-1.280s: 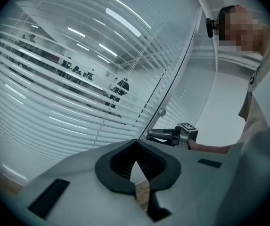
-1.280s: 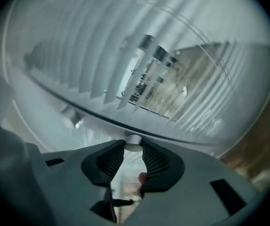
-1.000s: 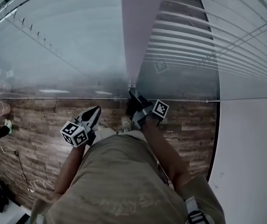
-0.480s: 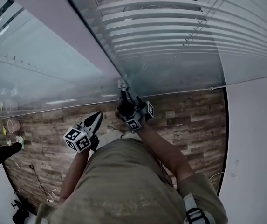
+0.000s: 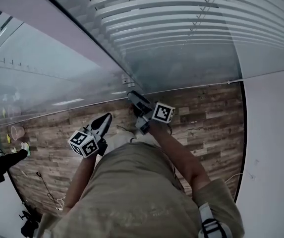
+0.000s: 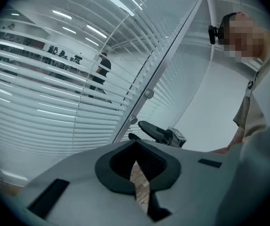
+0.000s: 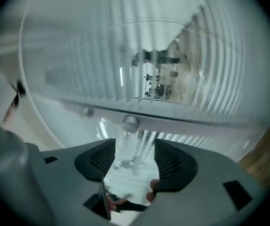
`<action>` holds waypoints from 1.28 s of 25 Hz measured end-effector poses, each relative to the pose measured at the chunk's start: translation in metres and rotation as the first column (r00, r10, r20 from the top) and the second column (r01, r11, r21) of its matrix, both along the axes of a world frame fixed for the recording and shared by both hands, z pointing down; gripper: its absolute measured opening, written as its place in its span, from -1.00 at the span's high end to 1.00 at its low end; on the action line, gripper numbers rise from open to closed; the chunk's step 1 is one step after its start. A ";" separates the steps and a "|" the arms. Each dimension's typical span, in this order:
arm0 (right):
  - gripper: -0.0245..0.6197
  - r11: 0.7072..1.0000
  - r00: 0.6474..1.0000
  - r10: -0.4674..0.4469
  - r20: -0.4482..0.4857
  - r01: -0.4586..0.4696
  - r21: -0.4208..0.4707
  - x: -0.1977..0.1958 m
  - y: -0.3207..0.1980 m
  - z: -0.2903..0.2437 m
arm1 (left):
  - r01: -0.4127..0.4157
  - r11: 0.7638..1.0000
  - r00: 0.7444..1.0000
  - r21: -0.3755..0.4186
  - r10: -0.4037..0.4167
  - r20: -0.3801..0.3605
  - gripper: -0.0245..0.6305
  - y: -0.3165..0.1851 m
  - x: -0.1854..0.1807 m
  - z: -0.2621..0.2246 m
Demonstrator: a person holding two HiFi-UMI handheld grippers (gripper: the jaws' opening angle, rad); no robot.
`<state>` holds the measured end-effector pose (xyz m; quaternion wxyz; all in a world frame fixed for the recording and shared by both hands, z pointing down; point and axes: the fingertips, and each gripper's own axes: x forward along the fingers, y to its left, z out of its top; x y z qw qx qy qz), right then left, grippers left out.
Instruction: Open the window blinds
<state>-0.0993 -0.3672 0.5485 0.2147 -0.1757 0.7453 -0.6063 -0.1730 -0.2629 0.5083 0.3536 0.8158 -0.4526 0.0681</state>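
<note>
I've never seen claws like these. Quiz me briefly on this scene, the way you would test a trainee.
1. True or false: the left claw is shut.
2. What stands between the jaws of the right claw? A) a clear knob B) a cord C) nothing
3. Which claw is nearer the glass?

Key: 1 true. 2 A; those jaws have just been opening and stand apart, with the knob between them. 3 the right claw.

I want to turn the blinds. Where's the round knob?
In the right gripper view, the round knob sits mid-picture on the window frame, below the blinds.
</note>
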 end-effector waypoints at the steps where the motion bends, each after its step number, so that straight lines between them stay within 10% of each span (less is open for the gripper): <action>1: 0.16 0.991 0.974 0.010 -0.227 0.019 0.129 -0.001 0.004 -0.001 | 0.000 1.000 1.000 0.001 0.000 0.000 0.88 0.000 -0.001 -0.002; 3: 0.16 0.933 0.819 0.141 -0.556 0.078 0.352 0.003 0.006 -0.005 | 0.000 1.000 1.000 0.002 0.000 0.003 0.88 0.002 0.000 -0.003; 6: 0.16 0.874 0.635 0.315 -0.705 0.096 0.477 0.012 -0.001 -0.010 | 0.001 1.000 1.000 0.009 -0.001 0.008 0.88 0.008 0.005 -0.002; 13: 0.55 0.861 0.560 0.388 -0.732 0.064 0.505 0.002 -0.006 -0.028 | 0.021 1.000 1.000 0.018 -0.021 0.016 0.88 0.019 -0.010 -0.020; 24: 0.54 0.915 0.627 0.325 -0.708 -0.020 0.403 0.015 -0.007 -0.003 | 0.046 0.999 0.999 0.003 -0.046 0.028 0.88 0.030 -0.002 0.001; 32: 0.55 0.984 0.897 0.169 -0.408 -0.133 0.117 0.017 -0.012 0.003 | 0.035 0.999 0.999 -0.006 -0.035 0.029 0.88 0.024 0.000 0.005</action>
